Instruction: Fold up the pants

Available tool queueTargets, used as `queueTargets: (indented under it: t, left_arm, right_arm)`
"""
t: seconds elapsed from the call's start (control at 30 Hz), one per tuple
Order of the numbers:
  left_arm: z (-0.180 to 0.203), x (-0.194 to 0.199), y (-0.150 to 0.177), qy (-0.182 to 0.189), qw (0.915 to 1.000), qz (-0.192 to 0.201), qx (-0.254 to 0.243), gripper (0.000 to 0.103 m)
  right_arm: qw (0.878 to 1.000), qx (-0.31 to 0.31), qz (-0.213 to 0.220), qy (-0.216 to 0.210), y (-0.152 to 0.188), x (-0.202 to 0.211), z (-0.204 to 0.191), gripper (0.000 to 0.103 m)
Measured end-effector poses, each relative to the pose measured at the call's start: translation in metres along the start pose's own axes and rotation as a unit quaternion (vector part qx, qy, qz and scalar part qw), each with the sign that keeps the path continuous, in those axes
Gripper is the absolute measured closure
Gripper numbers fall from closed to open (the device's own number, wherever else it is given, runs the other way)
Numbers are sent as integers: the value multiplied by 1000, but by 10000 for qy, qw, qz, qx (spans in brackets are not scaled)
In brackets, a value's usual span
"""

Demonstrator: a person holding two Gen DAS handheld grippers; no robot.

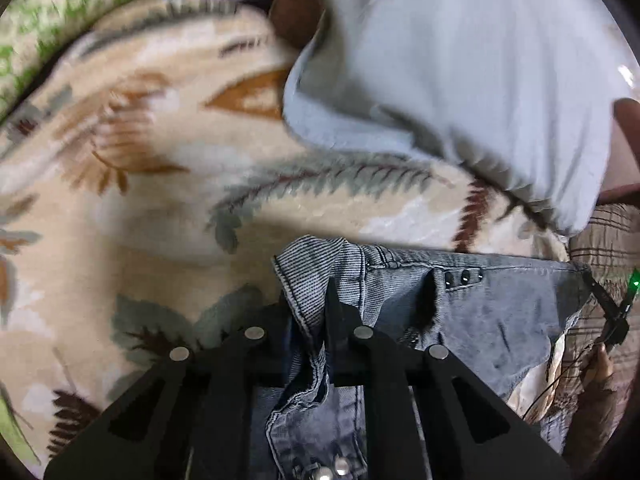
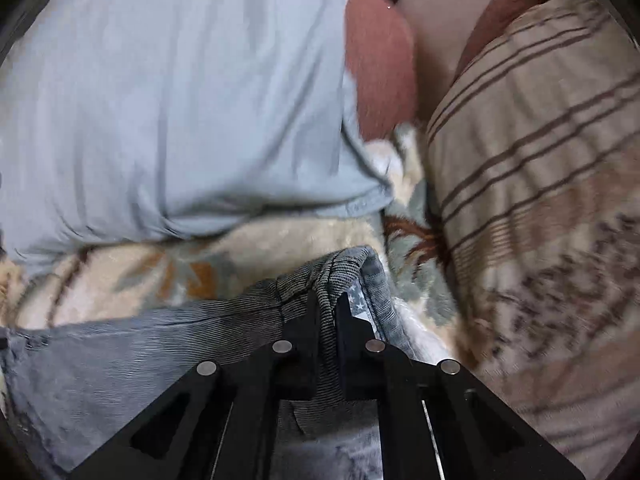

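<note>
The pants are grey-blue denim jeans (image 1: 500, 312), held up over a floral blanket (image 1: 160, 200). My left gripper (image 1: 316, 312) is shut on the waistband edge near the fly, with metal buttons showing below. My right gripper (image 2: 328, 308) is shut on the other waistband corner of the jeans (image 2: 120, 352), and a starred lining shows beside it. The waistband is stretched between the two grippers. The legs hang below, out of view.
The person in a light blue shirt (image 1: 460, 80) sits close ahead, also seen in the right wrist view (image 2: 160, 100). A striped brown pillow (image 2: 540, 180) lies to the right. Green patterned bedding (image 1: 32, 40) lies far left.
</note>
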State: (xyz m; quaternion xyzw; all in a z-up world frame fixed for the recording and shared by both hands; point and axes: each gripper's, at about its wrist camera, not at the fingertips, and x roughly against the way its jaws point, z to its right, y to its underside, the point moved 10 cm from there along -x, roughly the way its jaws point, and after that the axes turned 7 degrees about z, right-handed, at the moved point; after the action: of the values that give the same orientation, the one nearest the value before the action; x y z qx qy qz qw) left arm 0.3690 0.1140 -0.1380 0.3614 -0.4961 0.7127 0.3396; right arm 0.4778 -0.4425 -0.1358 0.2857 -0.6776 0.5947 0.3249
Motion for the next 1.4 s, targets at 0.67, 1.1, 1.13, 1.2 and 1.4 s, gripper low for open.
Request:
queueTargets:
  t: [0.67, 1.1, 1.13, 1.2, 1.4]
  left_arm:
    - [-32, 138, 182, 313, 9988, 371, 112, 93]
    - [-48, 187, 243, 788, 9946, 168, 656, 42]
    - [-41, 187, 242, 831, 9943, 203, 640, 30]
    - [-22, 180, 241, 1020, 9931, 178, 549, 29]
    - [-5, 138, 256, 1247, 9854, -503, 1040, 29]
  right_arm:
    - [9943, -682, 715, -399, 192, 260, 35, 97]
    - [9953, -622, 698, -253, 243, 342, 7, 34]
    - [9947, -601, 691, -459, 241, 343, -7, 29]
    - [9914, -536, 525, -1068, 239, 330, -50, 29]
    - [9677, -771, -601, -2323, 258, 249, -165, 29]
